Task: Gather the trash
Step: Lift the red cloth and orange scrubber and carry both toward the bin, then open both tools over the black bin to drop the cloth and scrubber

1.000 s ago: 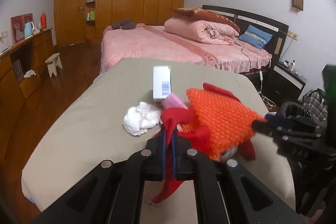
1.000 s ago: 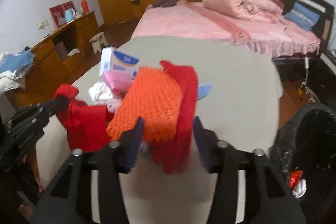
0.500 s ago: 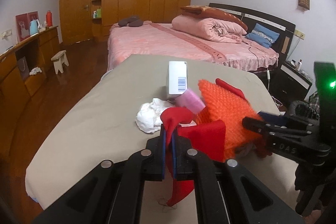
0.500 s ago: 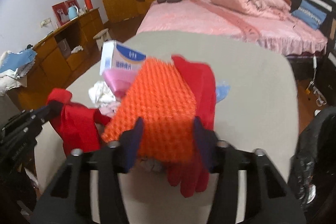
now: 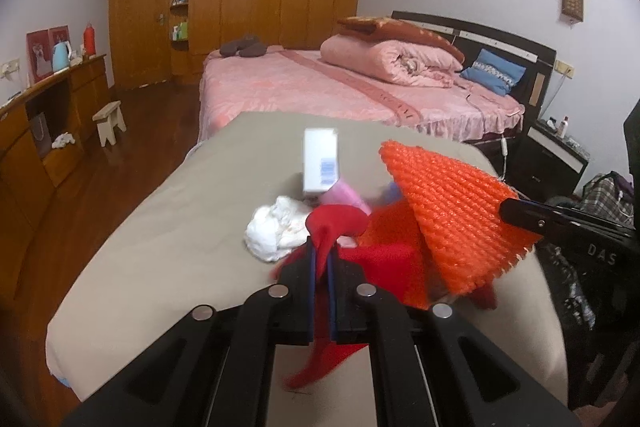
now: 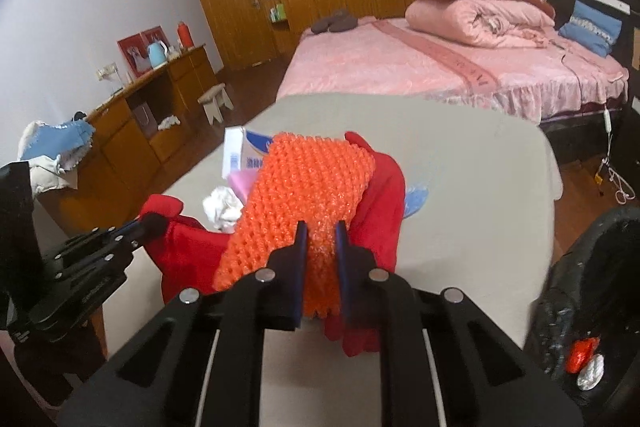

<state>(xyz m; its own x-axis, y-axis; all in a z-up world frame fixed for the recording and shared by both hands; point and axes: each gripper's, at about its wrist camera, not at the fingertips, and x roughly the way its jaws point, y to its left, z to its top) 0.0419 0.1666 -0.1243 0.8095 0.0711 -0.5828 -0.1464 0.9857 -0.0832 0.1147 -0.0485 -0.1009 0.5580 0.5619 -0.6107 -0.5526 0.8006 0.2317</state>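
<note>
Over the beige table (image 6: 460, 163), right claw (image 6: 320, 247) just closed on orange mesh (image 6: 304, 187).

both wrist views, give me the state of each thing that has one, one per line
left claw: shut on red cloth
right claw: jaws just closing, shut on orange mesh
white box: standing upright on table
tissue wad: crumpled, lying on table
black trash bag: open, some trash inside

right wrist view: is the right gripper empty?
No. The right gripper has just been closing and its jaws pinch the orange foam net, with the red cloth hanging beside it.
</note>
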